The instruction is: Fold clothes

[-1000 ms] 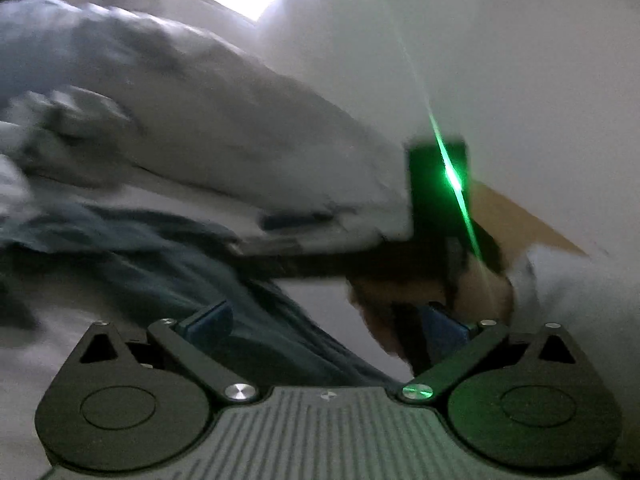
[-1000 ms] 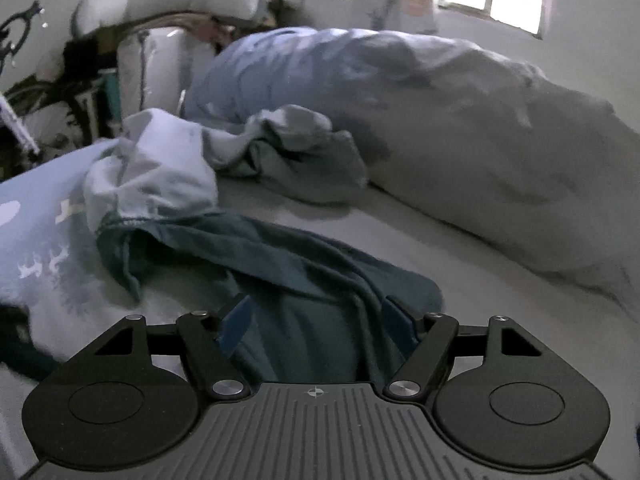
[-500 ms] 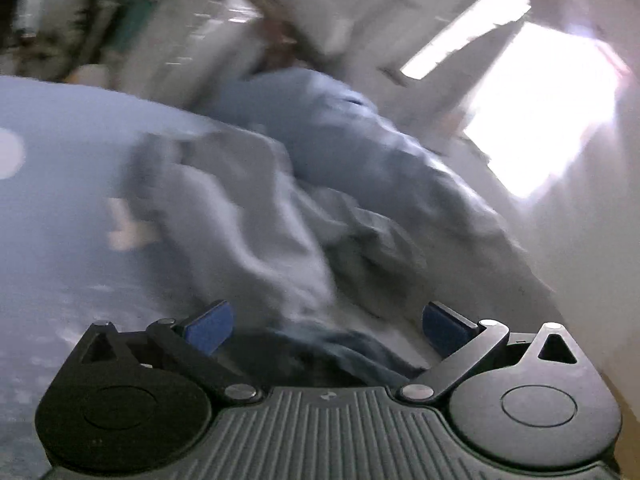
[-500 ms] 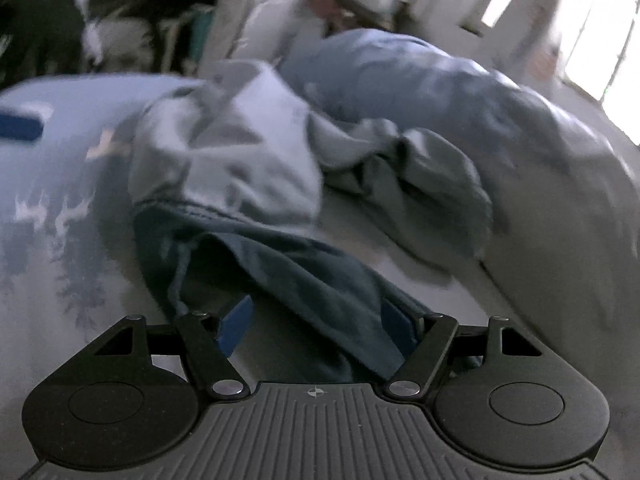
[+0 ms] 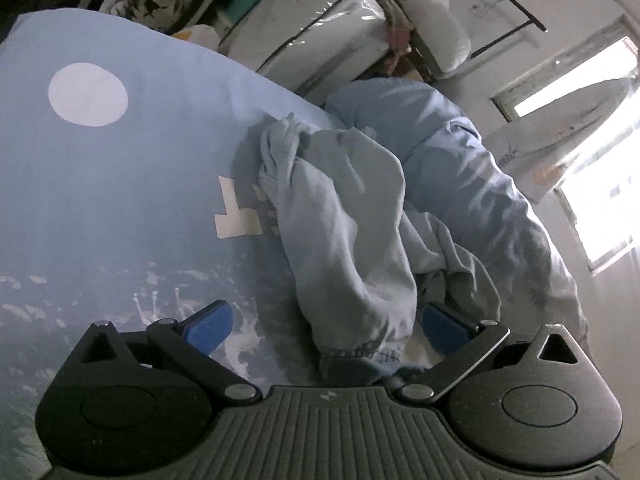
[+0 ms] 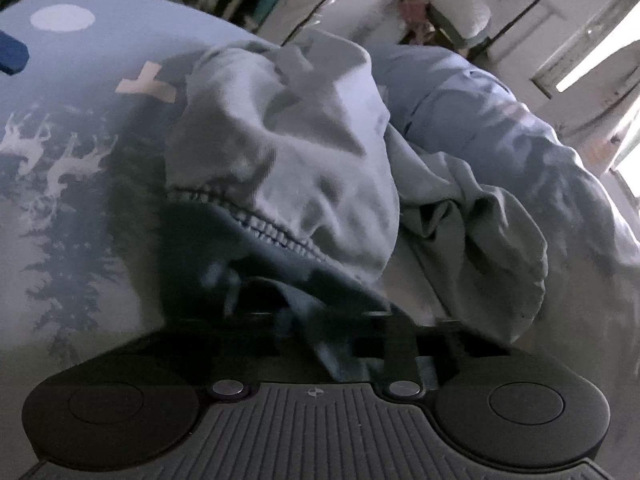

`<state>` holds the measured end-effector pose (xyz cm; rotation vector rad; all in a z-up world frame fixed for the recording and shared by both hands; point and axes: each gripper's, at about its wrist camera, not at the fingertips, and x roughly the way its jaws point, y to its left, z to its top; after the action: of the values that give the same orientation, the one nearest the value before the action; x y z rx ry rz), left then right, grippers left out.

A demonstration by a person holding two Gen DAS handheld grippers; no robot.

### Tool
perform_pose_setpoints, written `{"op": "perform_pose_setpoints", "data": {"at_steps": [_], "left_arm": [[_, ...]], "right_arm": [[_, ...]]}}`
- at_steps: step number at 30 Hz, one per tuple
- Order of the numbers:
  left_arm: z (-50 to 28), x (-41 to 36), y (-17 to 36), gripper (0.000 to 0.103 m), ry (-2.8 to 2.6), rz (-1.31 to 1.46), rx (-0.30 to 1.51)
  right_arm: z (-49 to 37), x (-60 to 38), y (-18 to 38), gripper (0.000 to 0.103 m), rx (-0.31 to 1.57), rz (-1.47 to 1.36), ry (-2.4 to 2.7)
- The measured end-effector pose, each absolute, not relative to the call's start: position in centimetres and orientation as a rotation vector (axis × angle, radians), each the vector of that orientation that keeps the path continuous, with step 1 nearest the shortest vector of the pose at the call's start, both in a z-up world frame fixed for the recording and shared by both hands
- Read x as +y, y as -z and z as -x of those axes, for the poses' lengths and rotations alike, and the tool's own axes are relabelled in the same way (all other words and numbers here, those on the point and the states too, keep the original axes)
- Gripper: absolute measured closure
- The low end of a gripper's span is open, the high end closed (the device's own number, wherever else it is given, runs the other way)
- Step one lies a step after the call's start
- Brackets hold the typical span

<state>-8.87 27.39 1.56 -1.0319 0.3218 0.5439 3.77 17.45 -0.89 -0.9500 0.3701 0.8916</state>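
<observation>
clothes lie in a crumpled heap on the bed [image 5: 100,200], centre of both views: a pale blue garment [image 5: 352,240] with a gathered hem, draped over a dark teal garment [image 6: 304,300] low in the right wrist view. just behind, a rumpled blue duvet [image 5: 460,168] runs toward the bright window [image 5: 600,208] at the right edge. a moment ago my right tongs [image 6: 320,344] stood wide over the teal cloth; now they are clenched, and dark fabric appears pinched between them, though blur hides the pads. i judge this the first grasp of the fold. my left tongs [image 5: 326,328] have swung round from facing the wall and stand released, blue pads either side of the pale garment's hem without pressing it. a second grasp seems due there.
</observation>
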Motion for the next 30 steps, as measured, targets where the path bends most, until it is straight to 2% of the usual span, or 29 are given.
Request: {"op": "perform_pose_setpoints", "data": {"at_steps": [5,12,21,30], "left_arm": [[7.8,26.4,-1.9,0.0,-0.512,1.005,0.352],[6.0,23.8,-1.9,0.0,-0.439,0.958,0.417],[3.6,18.6,-2.0,0.0,-0.321,0.871,0.482],[1.5,14.0,-1.7,0.0,-0.243,0.818,0.539]], "right_arm": [[-6.1,14.3,-3.0,0.1,0.379,0.736,-0.823],[-11.0,4.5,-8.5,0.1,0.409,0.506,-0.635],[-15.0,-13.1,-12.5,0.1,0.417,0.285,-0.307],[-14.6,-31.5,-16.2,0.1,0.373,0.142,0.037]]}}
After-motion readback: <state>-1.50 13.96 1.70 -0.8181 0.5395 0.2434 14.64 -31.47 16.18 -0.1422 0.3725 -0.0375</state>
